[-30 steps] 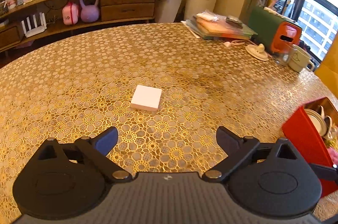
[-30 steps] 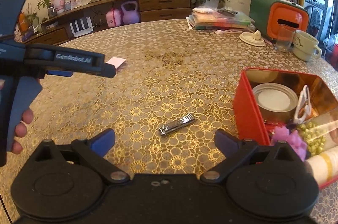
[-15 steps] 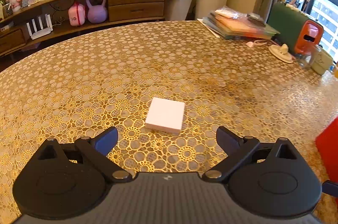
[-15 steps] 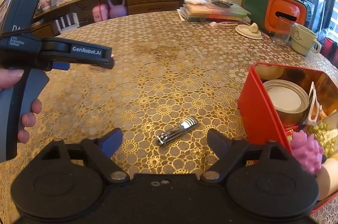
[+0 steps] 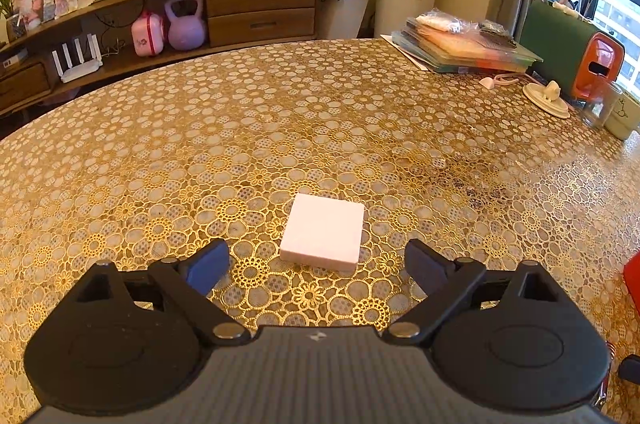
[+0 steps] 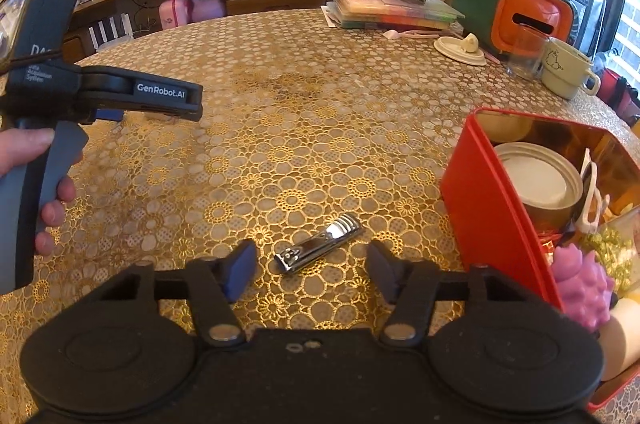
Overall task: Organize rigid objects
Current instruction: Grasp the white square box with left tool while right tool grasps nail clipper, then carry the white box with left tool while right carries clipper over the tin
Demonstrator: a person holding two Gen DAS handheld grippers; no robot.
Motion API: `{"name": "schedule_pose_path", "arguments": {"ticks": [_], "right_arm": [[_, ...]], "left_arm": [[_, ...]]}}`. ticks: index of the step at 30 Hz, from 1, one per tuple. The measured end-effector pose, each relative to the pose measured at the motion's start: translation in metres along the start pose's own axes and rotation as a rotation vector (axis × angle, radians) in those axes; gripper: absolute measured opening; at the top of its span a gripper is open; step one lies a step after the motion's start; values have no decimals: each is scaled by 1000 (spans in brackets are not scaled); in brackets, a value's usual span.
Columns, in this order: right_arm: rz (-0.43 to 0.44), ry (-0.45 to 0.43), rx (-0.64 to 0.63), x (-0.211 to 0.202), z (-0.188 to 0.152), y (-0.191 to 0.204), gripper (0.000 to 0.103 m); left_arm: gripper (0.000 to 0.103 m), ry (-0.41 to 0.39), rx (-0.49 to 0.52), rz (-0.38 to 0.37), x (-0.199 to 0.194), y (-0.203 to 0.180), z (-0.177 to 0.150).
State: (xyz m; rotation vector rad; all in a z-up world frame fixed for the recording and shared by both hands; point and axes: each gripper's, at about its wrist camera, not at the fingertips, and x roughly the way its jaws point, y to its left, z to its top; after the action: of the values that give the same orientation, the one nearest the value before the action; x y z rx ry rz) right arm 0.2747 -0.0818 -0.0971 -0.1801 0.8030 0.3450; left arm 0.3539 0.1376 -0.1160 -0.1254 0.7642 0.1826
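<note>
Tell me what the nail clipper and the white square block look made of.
Nail clipper: polished metal, likely steel, given its mirror-bright reflections. White square block: matte and uniform with crisp edges, probably plastic or an eraser-like material; the look leaves that open.

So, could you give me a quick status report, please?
Left tool closing around white box, no contact. Right tool closing around nail clipper, no contact. Nothing in the way.
</note>
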Motion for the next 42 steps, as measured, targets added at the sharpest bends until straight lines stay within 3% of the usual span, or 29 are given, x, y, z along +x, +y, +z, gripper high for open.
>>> {"name": "schedule_pose_path", "arguments": {"ticks": [2,4,9,17,28,42], "right_arm": [[2,-2,0,-1,0,-2,46],[-2,-4,1,-3,-1,-5,35],[2,-12,2,-6,-4,-11,17],[18,-15,-6,-13,-10,-18,11],[52,-55,48,-44,-18,-37,10],[96,-148,105,-110,-19,-63,9]], "left_arm": [[83,-8,17,15,0,-1,0],[76,-16,28,25,-1,-1,0],[42,-33,47,13,-4,-1,0],[41,-23,64,29,-11,-9,-2],[41,-11,62,-63,-60,-23,-14],[41,-3,121,-162,-138,-70,-32]]}}
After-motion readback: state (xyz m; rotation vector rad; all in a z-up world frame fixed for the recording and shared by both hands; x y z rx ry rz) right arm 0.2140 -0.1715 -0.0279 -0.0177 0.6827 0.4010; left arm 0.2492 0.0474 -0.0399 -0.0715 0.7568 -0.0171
